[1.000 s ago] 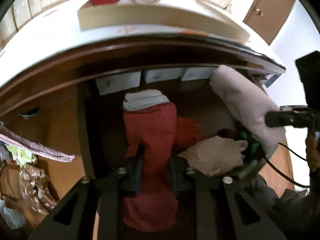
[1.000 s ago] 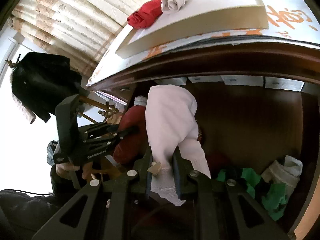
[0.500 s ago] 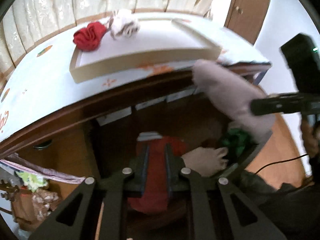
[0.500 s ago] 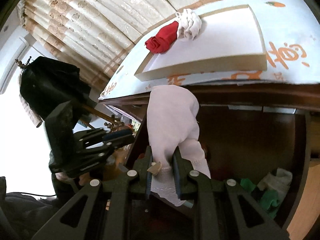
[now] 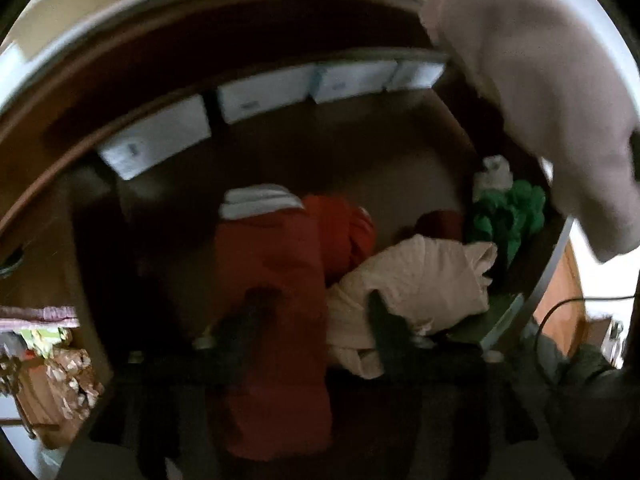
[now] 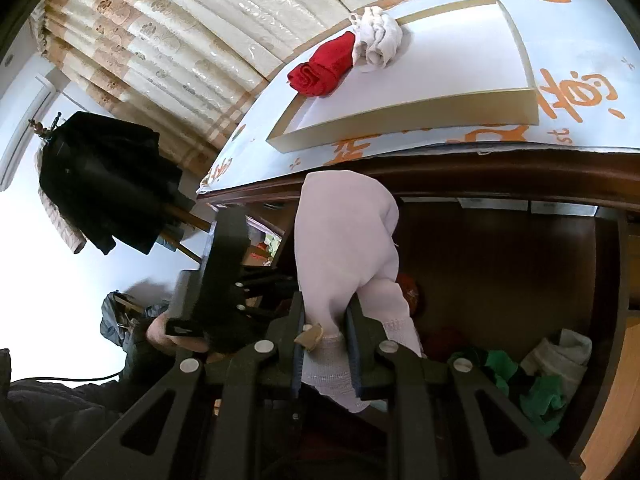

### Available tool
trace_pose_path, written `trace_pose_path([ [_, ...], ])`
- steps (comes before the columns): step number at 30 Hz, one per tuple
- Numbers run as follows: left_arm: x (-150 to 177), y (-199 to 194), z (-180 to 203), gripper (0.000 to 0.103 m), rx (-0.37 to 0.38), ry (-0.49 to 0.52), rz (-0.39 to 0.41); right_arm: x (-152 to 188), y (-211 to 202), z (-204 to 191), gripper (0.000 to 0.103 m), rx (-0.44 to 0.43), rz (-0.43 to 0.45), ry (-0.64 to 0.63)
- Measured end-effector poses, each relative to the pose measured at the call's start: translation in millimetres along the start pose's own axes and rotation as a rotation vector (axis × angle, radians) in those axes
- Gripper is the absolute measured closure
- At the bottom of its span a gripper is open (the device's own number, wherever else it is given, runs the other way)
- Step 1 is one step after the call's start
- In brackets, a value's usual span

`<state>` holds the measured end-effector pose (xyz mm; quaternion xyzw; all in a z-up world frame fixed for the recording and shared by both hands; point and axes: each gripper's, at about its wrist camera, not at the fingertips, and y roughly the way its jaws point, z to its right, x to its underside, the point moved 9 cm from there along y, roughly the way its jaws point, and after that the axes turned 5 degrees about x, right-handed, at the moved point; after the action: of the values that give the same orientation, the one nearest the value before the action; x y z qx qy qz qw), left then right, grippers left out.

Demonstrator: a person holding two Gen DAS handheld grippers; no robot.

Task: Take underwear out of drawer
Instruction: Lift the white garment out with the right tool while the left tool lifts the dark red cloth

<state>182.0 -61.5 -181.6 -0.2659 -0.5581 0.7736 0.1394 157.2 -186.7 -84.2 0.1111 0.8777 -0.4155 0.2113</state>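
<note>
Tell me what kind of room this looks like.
Probably a bedroom: an open wooden drawer holding folded clothes, patterned curtains behind the dresser, and a dark coat hanging on a stand.

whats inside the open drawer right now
In the drawer: red underwear, a beige piece, green fabric, and white boxes along the back. Whatever lies beneath the pile is covered.

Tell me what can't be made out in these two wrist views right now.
- Left wrist view: the left hand-held gripper is motion-blurred as its jaws open; contact with the red garment is unclear.
- Right wrist view: the pale pink garment hides the drawer behind it.
- The tray is cut off in the left view.
</note>
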Motion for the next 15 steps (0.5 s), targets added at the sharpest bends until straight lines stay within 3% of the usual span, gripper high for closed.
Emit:
trace_pose_path([
  [4,-3.1,16.4,-7.8,0.043,-0.061,-0.008,-0.046,-1.2,1.1,0.4,0.083,-0.003,-0.001,0.003],
  [7,-0.4,23.6,-29.7,0.043,-0.079,-0.107,-0.070,-0.6,1.6,-1.8,0.083,-0.011,-0.002,-0.002],
  [11,2.0,23.1,-35.6,0.052,-0.068,-0.148,-0.051,0.2,4.2,-1.6,0.083,-0.014,-0.010,-0.007],
  [15,2.2,16.8,-31.8,0.077,-0.071,-0.142,-0.012,-1.5,7.4,-0.9,0.083,-0.013,-0.010,-0.003],
])
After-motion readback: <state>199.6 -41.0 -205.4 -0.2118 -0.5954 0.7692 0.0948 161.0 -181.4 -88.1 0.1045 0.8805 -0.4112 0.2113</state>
